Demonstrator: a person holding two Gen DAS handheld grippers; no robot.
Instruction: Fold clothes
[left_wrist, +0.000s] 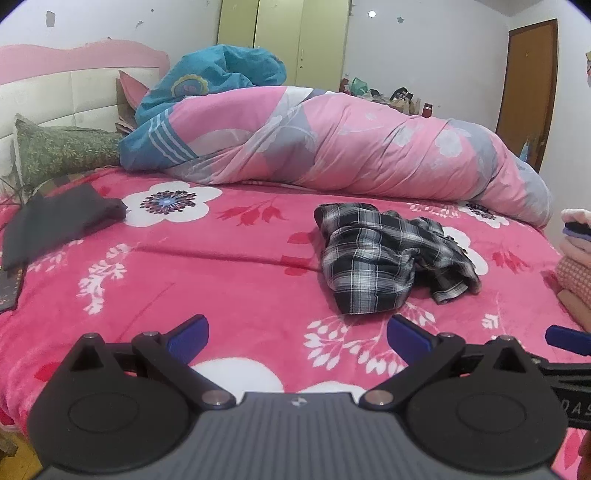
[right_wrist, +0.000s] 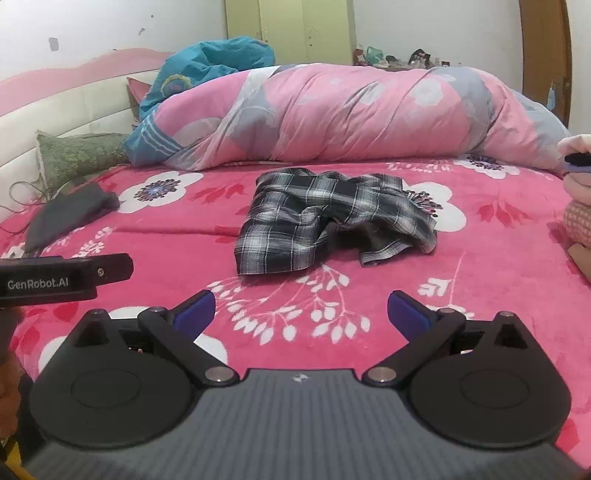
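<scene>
A crumpled black-and-white plaid garment (left_wrist: 388, 254) lies on the pink flowered bedspread (left_wrist: 229, 266), ahead and to the right in the left wrist view. In the right wrist view the same plaid garment (right_wrist: 328, 218) sits straight ahead. My left gripper (left_wrist: 297, 332) hovers open over the blanket, nothing between its blue pads. My right gripper (right_wrist: 301, 312) is open too, short of the garment's near edge. A dark grey cloth (left_wrist: 55, 221) lies flat at the left, also visible as the grey cloth (right_wrist: 70, 214).
A rolled pink and grey quilt (left_wrist: 351, 147) and a blue quilt (left_wrist: 214, 77) fill the far side of the bed. A green pillow (left_wrist: 62, 147) leans on the headboard. Folded clothes (left_wrist: 576, 258) are stacked at the right edge. A wardrobe and a door stand behind.
</scene>
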